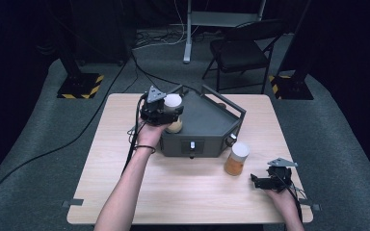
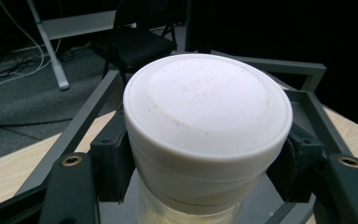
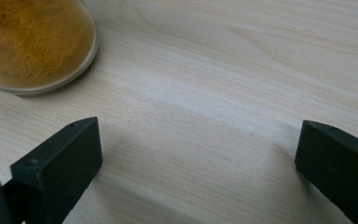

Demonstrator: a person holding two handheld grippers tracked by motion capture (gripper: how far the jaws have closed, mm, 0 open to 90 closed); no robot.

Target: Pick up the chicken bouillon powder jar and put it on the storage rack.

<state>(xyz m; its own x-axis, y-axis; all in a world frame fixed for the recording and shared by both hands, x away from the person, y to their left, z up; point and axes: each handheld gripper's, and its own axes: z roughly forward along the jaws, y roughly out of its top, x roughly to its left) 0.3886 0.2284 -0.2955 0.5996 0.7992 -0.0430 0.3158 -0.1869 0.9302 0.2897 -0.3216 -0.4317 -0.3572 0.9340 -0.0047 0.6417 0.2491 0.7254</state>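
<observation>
A clear jar with a white lid (image 1: pixel 173 102) and tan powder inside is held over the left part of a dark grey tray (image 1: pixel 207 120). My left gripper (image 1: pixel 166 109) is shut on it just under the lid (image 2: pixel 208 103), one black jaw on each side. A second jar of orange powder (image 1: pixel 236 159) with a white lid stands on the table to the right of the tray's front. My right gripper (image 1: pixel 256 181) lies low near the table's front right, open, with bare wood between its jaws. The second jar's base (image 3: pixel 32 42) shows at the upper left of the right gripper view.
The tray has a raised frame (image 1: pixel 224 102) and a front panel (image 1: pixel 191 145) with a small handle. The wooden table (image 1: pixel 188 192) has free room in front and at the left. A folding chair (image 1: pixel 241 48) and stand bases sit on the floor behind.
</observation>
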